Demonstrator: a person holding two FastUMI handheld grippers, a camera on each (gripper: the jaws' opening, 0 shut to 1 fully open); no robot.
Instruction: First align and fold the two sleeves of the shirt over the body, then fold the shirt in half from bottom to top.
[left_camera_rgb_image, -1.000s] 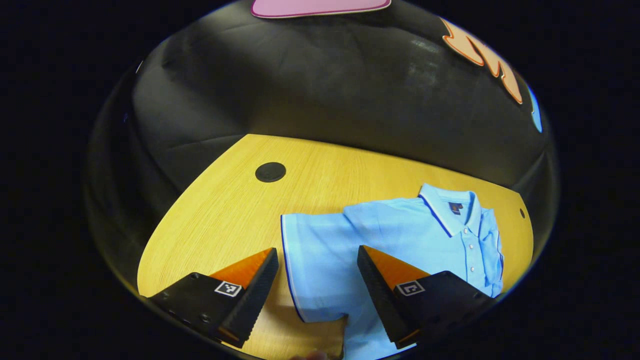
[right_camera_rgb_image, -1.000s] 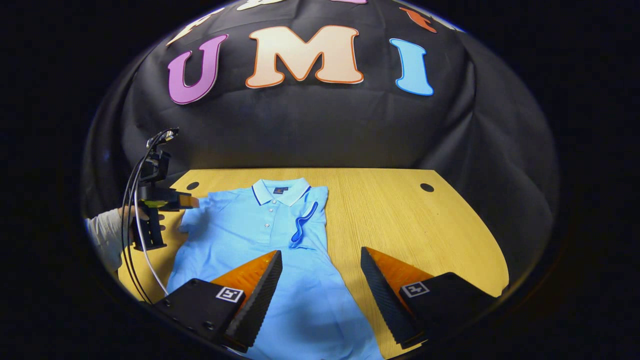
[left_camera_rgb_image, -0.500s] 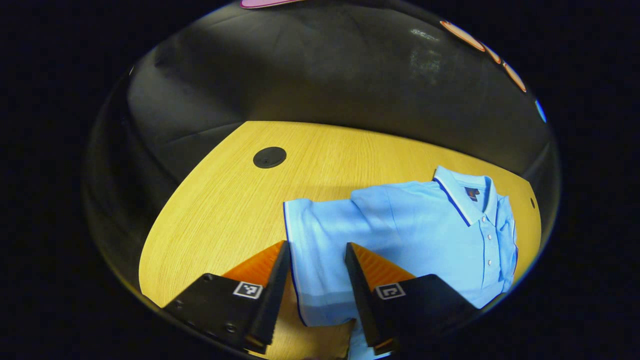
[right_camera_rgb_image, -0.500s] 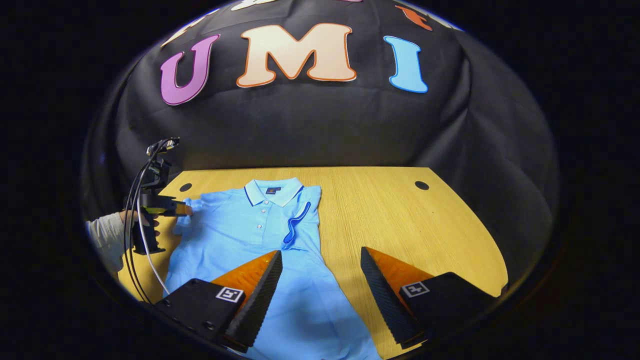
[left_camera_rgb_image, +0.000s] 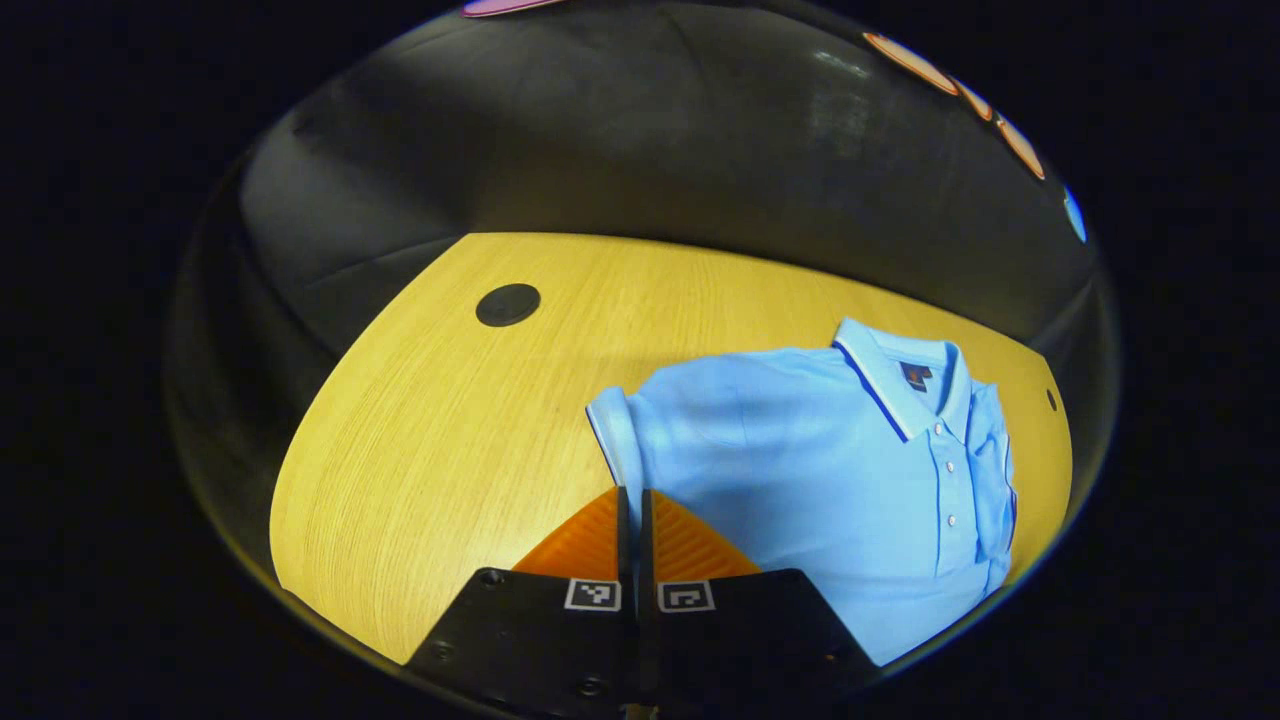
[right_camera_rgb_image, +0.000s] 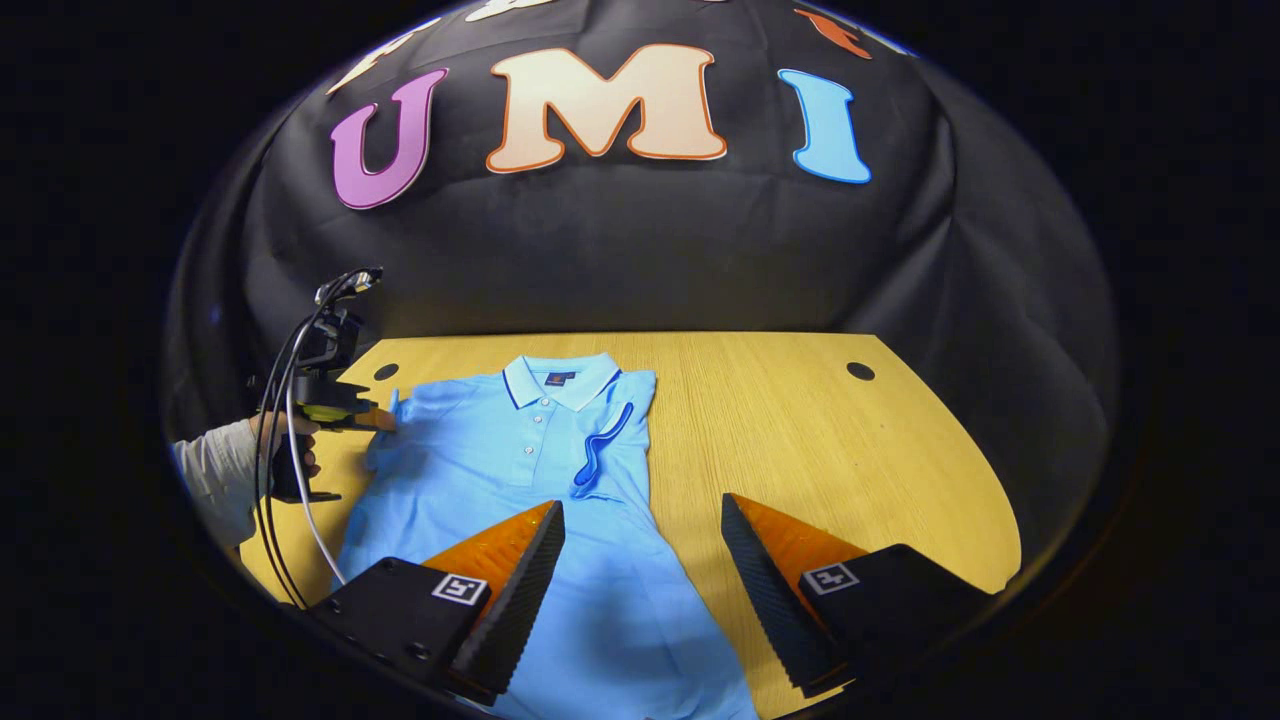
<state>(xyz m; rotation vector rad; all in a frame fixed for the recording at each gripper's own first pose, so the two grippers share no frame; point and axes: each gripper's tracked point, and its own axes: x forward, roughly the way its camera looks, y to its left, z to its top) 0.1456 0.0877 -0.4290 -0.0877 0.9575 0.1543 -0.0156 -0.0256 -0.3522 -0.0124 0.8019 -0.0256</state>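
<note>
Left tongs (left_camera_rgb_image: 630, 500) clenched on shirt's left sleeve (left_camera_rgb_image: 612, 430), sleeve bunched, lifted off tabletop (left_camera_rgb_image: 450, 420). Right tongs (right_camera_rgb_image: 642, 530) released, hovering over shirt (right_camera_rgb_image: 520, 470) hem. Shirt flat, collar toward wall, right sleeve folded over body.

Recording booth, black cloth wall (right_camera_rgb_image: 620, 260), wooden table (right_camera_rgb_image: 820, 440)

— Where's the left gripper (left_camera_rgb_image: 631, 520)?
— At six o'clock in the left gripper view, fingers pressed together. In the right gripper view it sits at nine o'clock, held by a hand (right_camera_rgb_image: 283, 440) in a pale sleeve (right_camera_rgb_image: 215, 480).
— And the right gripper (right_camera_rgb_image: 642, 545)?
— At six o'clock, fingers spread wide.
</note>
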